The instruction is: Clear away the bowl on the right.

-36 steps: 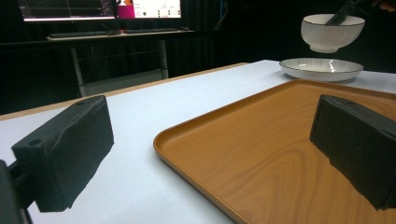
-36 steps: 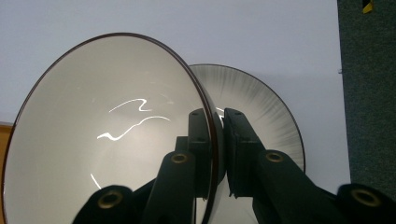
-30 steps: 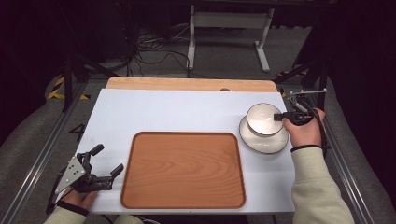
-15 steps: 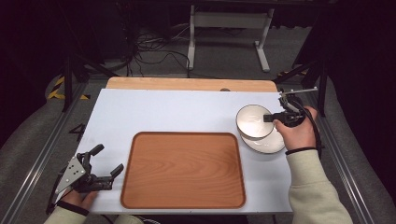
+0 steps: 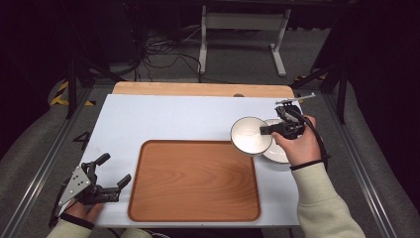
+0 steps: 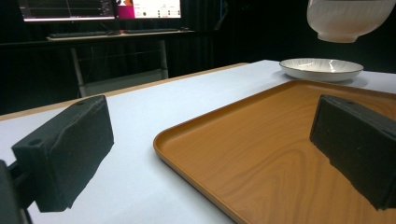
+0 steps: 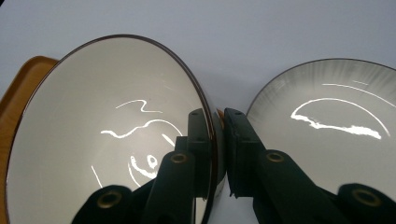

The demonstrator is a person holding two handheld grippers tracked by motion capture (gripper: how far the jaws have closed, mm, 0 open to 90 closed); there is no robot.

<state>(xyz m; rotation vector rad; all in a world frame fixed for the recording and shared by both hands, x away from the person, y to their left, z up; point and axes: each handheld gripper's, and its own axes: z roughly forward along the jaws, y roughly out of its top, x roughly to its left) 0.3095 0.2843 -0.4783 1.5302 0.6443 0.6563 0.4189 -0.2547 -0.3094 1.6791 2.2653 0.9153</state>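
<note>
A white bowl (image 5: 250, 135) with a dark rim hangs in the air, my right gripper (image 5: 266, 130) shut on its right rim. In the right gripper view the jaws pinch the bowl's (image 7: 107, 135) wall, one inside and one outside. The bowl is beside the wooden tray's (image 5: 193, 178) far right corner, left of a white plate (image 5: 280, 148) lying on the table. My left gripper (image 5: 113, 171) rests open at the table's near left, close to the tray's left edge. In the left gripper view the tray (image 6: 280, 144), the plate (image 6: 321, 68) and the raised bowl (image 6: 348, 18) show beyond the parted jaws.
The white tabletop (image 5: 163, 119) lies on a wooden board whose far edge (image 5: 198, 89) shows. Metal rails run along both sides. Beyond the table are a stand's legs (image 5: 242, 25) and cables on the floor. A desk with monitors (image 6: 100, 9) stands further off.
My right gripper has lifted the bowl off the plate and carried it left toward the tray. The left gripper has stayed where it was.
</note>
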